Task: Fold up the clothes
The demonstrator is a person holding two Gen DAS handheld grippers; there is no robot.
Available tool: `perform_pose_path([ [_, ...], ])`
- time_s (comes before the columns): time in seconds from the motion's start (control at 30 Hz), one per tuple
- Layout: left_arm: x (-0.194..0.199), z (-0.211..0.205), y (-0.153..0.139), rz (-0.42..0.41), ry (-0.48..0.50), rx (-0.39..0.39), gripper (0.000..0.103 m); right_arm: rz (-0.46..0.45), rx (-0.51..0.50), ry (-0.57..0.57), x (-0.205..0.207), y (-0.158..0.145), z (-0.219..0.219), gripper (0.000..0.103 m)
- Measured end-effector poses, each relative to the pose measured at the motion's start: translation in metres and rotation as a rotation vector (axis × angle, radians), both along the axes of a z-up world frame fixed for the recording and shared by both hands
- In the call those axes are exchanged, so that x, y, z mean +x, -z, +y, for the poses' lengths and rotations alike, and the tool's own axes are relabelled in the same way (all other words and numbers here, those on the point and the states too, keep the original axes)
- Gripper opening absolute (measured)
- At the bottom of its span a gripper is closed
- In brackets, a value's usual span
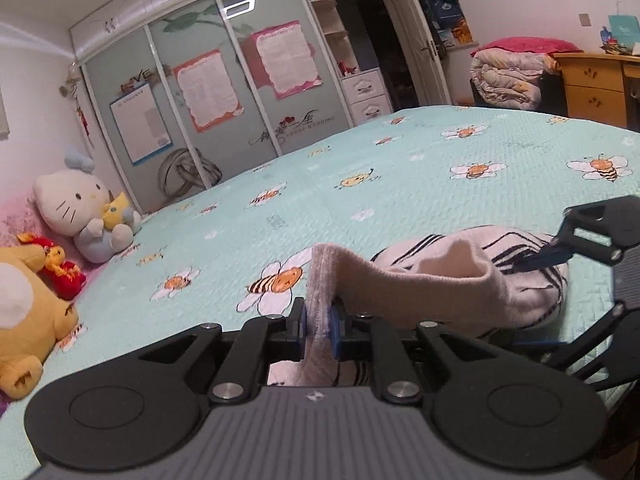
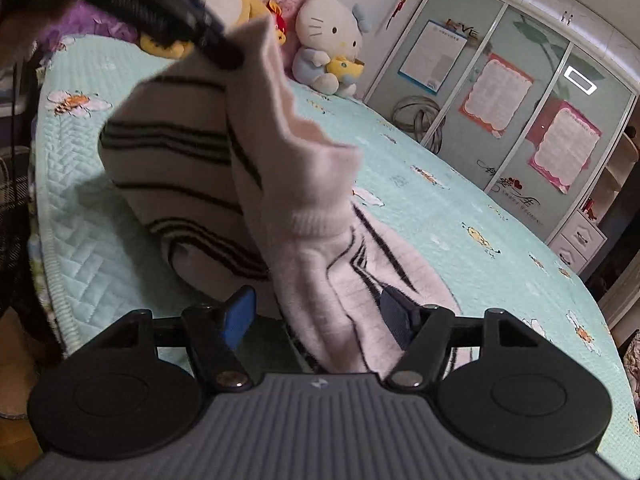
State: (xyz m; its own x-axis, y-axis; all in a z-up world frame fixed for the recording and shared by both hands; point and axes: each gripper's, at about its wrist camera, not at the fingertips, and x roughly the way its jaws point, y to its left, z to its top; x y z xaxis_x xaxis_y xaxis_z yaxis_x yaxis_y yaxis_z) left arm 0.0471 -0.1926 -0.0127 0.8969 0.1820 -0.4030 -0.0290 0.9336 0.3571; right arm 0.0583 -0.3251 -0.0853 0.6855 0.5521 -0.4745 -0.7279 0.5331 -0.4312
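1. A cream knitted sweater with thin black stripes [image 2: 188, 168] is held partly lifted above the mint-green quilted bedspread printed with bees and daisies [image 1: 400, 168], near the bed's corner.
2. The left gripper [image 1: 318, 326] is seen pinched on a ribbed edge of the knit, its blue pads pressed against the fabric from both sides; the hold appears meant to keep that edge raised for folding.
3. The right gripper [image 2: 316, 316] is spread wide, with a hanging fold of the sweater draped between its blue pads [image 2: 240, 316]; no clamping is seen, so a new grip is judged to be in preparation.
4. The sweater's lower part is bunched on the bedspread, just beside the quilt's stitched border.
5. Open bedspread is seen beyond the garment, giving room for laying it flat.
6. A white plush cat with a blue bow [image 1: 86, 204] and a yellow plush toy [image 1: 28, 320] are set well apart, by the pillow end.
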Motion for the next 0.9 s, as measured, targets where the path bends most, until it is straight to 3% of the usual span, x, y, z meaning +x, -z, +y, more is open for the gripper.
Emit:
perform_pose_path([
  [0.03,0.000,-0.001,0.001,-0.003,0.002,0.007,0.015,-0.013,0.006,0.006,0.002,0.001,0.001,0.066],
  [0.1,0.000,-0.001,0.005,0.010,0.009,0.009,0.015,-0.010,0.039,0.030,0.004,-0.003,0.001,0.044],
  [0.13,0.001,-0.002,0.007,0.016,0.013,0.009,0.015,0.005,0.058,0.047,0.008,-0.006,0.001,0.015],
  [0.17,0.001,-0.002,0.010,0.029,0.023,0.006,0.015,0.030,0.078,0.068,0.014,-0.010,0.000,0.009],
  [0.4,0.000,-0.016,0.048,0.140,0.106,0.055,0.025,0.225,0.233,0.174,0.054,-0.029,-0.021,0.008],
  [0.5,-0.003,-0.021,0.064,0.186,0.143,0.080,0.043,0.250,0.206,0.191,0.059,-0.023,-0.025,0.009],
  [0.6,-0.009,-0.022,0.078,0.240,0.176,0.095,0.047,0.297,0.136,0.169,0.059,-0.012,-0.031,0.011],
  [0.77,-0.016,-0.023,0.094,0.301,0.200,0.112,0.049,0.265,0.009,0.086,0.033,-0.002,-0.041,0.054],
  [0.9,-0.018,-0.023,0.093,0.300,0.220,0.142,0.051,0.141,-0.109,-0.013,0.012,-0.004,-0.037,0.065],
])
